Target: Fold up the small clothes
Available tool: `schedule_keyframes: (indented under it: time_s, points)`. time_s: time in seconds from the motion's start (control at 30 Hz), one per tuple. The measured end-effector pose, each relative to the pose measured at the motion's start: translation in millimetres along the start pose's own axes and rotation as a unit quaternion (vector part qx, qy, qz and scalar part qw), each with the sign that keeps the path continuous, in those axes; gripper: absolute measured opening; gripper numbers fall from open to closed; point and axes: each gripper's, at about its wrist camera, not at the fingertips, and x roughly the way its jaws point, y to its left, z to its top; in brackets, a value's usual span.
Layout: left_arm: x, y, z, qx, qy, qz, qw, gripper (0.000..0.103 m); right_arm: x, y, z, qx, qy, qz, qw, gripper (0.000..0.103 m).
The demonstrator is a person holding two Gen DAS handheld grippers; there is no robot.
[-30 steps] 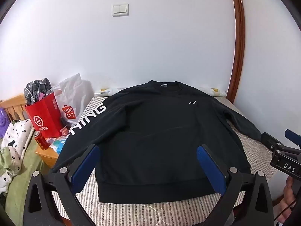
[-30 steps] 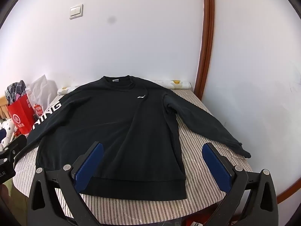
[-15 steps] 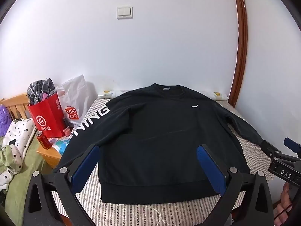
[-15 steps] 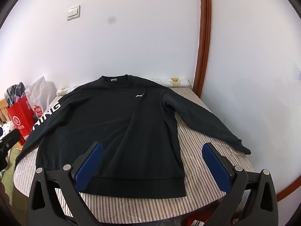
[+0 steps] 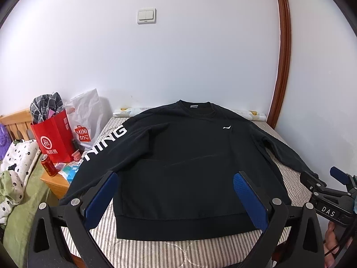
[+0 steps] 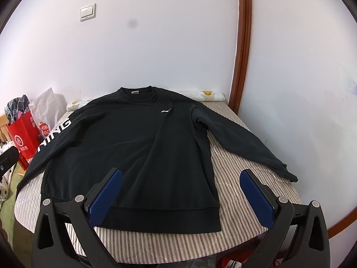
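Observation:
A black long-sleeved sweatshirt [image 5: 191, 156] lies flat, front up, on a striped table [image 5: 178, 248], collar toward the wall, both sleeves spread out. It also shows in the right wrist view [image 6: 133, 151]. Its left sleeve carries white letters [image 5: 107, 140] and hangs off the table's left edge. My left gripper [image 5: 176, 198] is open and empty, held above the hem. My right gripper [image 6: 180, 196] is open and empty above the hem's right corner; it also shows at the right edge of the left wrist view [image 5: 330, 203].
A red paper bag [image 5: 53, 136], a white plastic bag [image 5: 87, 116] and a red can [image 5: 48, 165] stand on a wooden nightstand at the left. A bed with green bedding [image 5: 24, 192] lies beyond. The wall and a brown door frame [image 6: 242, 67] close off the back.
Both grippers have pulled back and tilted up slightly, so the sweatshirt sits lower in both views. The sweatshirt has not moved.

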Motion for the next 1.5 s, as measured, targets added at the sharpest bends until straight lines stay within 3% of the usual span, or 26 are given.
schedule_keyframes:
  time_s: [1.5]
  points:
    - [9,32,-10,-0.034,0.006,0.016,0.9993,0.103,-7,18,-1,-0.012,-0.006,-0.011,1.0,0.103]
